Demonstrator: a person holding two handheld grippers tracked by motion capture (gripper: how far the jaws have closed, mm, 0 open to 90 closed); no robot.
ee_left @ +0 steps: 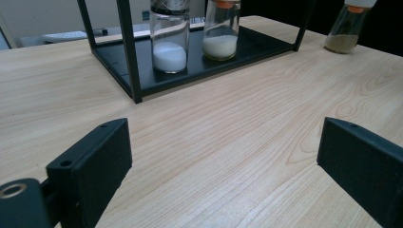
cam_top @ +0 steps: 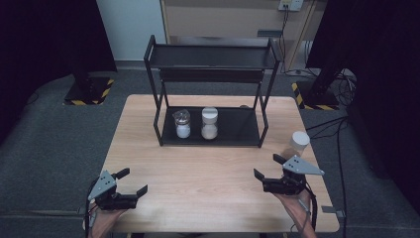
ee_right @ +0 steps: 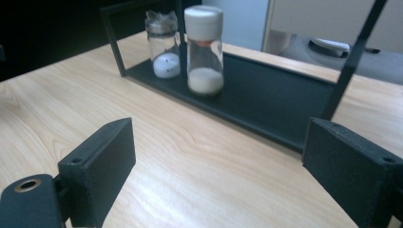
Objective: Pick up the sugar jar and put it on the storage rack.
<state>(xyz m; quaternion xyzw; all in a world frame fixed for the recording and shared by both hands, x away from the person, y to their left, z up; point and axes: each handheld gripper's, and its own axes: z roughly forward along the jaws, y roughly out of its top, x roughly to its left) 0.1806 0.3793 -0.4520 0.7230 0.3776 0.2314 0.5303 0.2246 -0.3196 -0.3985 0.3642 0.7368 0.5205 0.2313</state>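
A black two-tier rack stands at the back of the wooden table. On its lower shelf are two glass jars: a clear-lidded one holding white powder, and a white-capped one to its right. A third white-capped jar sits on the table right of the rack. My left gripper rests open near the front left corner. My right gripper is open at the front right, below and left of the third jar.
The rack's upper shelf overhangs the lower one. Behind the table are a pale wall and cabinet, black stands with yellow-striped bases, and cables on the grey floor.
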